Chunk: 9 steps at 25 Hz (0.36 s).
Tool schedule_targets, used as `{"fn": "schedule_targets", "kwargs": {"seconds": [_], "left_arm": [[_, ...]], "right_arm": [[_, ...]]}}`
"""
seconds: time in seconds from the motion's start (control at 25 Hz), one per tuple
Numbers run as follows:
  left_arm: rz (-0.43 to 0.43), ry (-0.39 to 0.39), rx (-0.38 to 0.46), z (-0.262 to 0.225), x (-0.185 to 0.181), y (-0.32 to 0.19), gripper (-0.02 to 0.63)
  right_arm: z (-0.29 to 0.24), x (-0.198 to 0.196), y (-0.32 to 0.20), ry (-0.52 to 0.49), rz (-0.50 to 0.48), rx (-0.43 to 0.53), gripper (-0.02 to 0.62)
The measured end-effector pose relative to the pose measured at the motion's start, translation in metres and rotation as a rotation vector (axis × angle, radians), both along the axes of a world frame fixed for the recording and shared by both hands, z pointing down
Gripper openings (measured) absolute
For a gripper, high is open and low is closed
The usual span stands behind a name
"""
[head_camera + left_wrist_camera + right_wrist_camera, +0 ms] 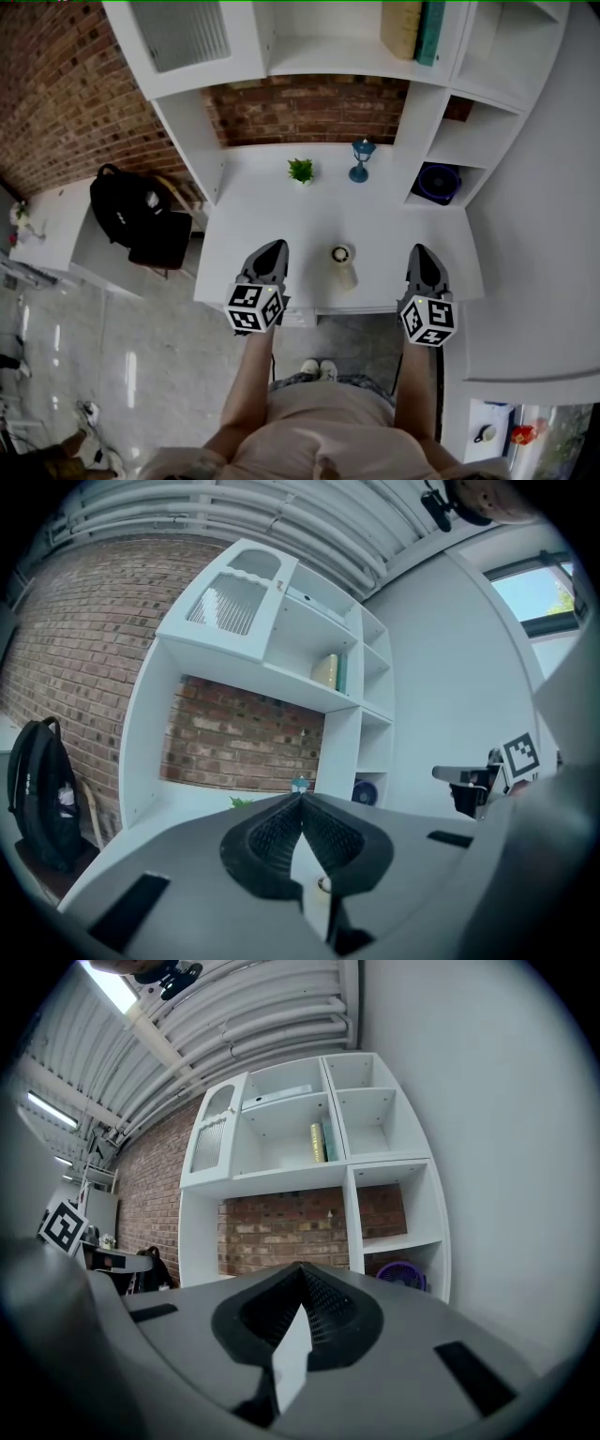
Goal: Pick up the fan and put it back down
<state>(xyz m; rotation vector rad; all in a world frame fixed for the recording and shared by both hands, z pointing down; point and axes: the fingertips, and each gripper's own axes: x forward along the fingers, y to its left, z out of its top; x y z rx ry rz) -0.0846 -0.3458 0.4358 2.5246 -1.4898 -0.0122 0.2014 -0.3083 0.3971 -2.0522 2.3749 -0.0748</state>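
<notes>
Plainly, with left hand-held gripper (276, 247) and right hand-held gripper (420, 249) both closed tight on nothing, reaching unopened could knock the fan (343, 265) off the tabletop (272, 206).

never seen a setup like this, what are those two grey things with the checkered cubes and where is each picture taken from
There is no robot: a person at a white desk holds a clamp tool in each hand, the left gripper and right gripper; the cubes are part of them. The head view comes from a camera on the person's head, looking down. The two gripper views come from cameras riding on each tool, looking along its jaws. On the desk are what looks like a small hand fan, a plant and a blue ornament. Both grippers are shut, holding nothing.
</notes>
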Motion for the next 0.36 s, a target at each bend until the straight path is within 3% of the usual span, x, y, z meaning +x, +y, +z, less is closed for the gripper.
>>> {"fn": "schedule_targets", "kwargs": {"seconds": [0.36], "left_arm": [[-0.009, 0.001, -0.003, 0.0005, -0.0055, 0.0014, 0.028]], "right_arm": [[0.0034, -0.0012, 0.0009, -0.003, 0.002, -0.009, 0.015]]}}
